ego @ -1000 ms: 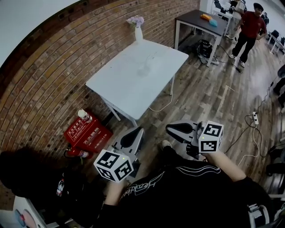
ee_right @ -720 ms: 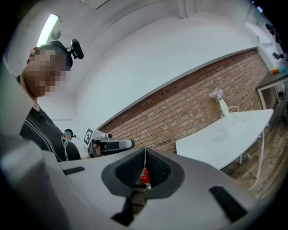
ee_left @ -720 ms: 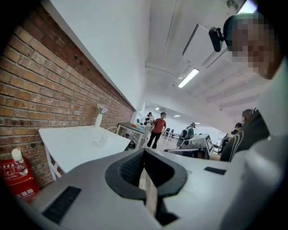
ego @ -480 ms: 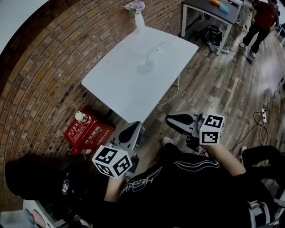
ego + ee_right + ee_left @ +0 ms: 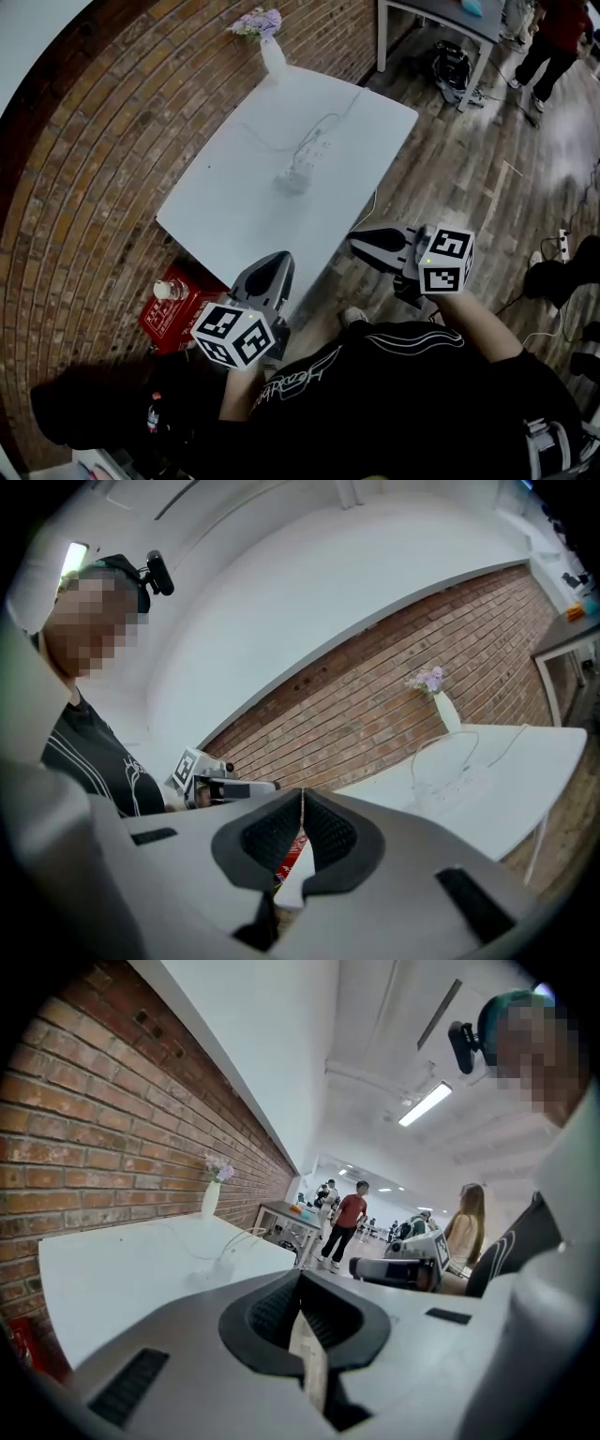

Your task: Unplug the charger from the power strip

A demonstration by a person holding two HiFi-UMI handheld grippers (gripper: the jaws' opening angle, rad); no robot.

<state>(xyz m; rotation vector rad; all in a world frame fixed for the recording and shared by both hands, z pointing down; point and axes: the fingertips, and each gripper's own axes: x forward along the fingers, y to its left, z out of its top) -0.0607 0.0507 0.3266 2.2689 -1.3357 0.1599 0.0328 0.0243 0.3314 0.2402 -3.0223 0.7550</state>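
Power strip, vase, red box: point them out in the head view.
power strip (image 5: 307,157), head view, middle of its body
vase (image 5: 273,59), head view, white body
red box (image 5: 187,309), head view, top face

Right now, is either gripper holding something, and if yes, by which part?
Nothing is held. The left gripper and the right gripper are both shut and empty. The power strip lies untouched on the white table.
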